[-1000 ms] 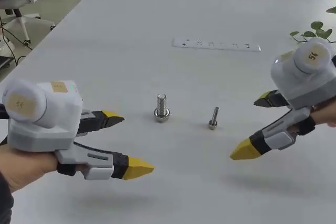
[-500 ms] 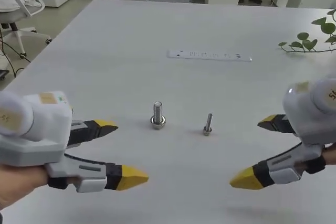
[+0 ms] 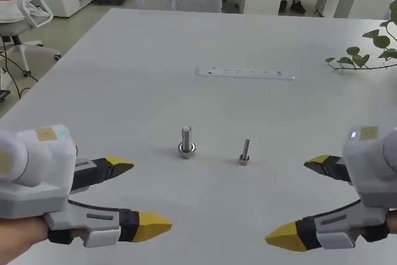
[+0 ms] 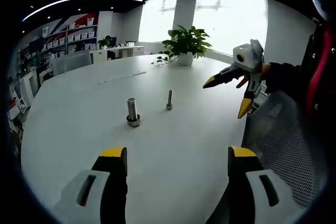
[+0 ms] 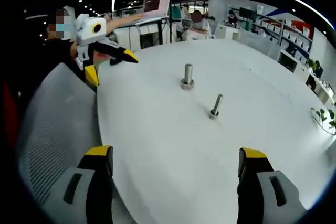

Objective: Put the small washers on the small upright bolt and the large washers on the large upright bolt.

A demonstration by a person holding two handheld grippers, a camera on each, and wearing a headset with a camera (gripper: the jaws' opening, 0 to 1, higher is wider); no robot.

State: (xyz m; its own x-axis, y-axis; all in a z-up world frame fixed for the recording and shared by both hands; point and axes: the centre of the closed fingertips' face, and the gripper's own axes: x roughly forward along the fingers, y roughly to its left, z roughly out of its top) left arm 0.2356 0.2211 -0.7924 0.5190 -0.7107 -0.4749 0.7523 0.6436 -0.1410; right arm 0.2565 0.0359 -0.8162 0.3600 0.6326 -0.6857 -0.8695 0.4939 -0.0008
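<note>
Large bolt (image 3: 187, 141) and small bolt (image 3: 245, 152) both stand upright on the white table (image 3: 248, 35), side by side but apart, in the space between the two grippers. Left gripper (image 3: 142, 194): jaws spread wide, nothing held, low at the near left edge of the table. Right gripper (image 3: 294, 201): same, jaws wide apart and empty, low at the near right. From the left gripper the large bolt lies ahead and inward to the right, with the small bolt just past it. From the right gripper the small bolt lies ahead and inward to the left, with the large bolt behind it. So the left is nearer the large bolt and the right is nearer the small one, and neither is close to touching. The long axis of each bolt is vertical, threaded end up. My read is that any washers must come down from above with the hole level over the tip, not from the side. The large bolt has a wider collar (image 3: 187, 149) at its foot. It could be the bolt head or stacked washers, too small to tell. The small bolt also has a slightly wider foot. Farther back are a power strip (image 3: 245, 73) lying across the table and a plant (image 3: 372, 54) at the far right.
</note>
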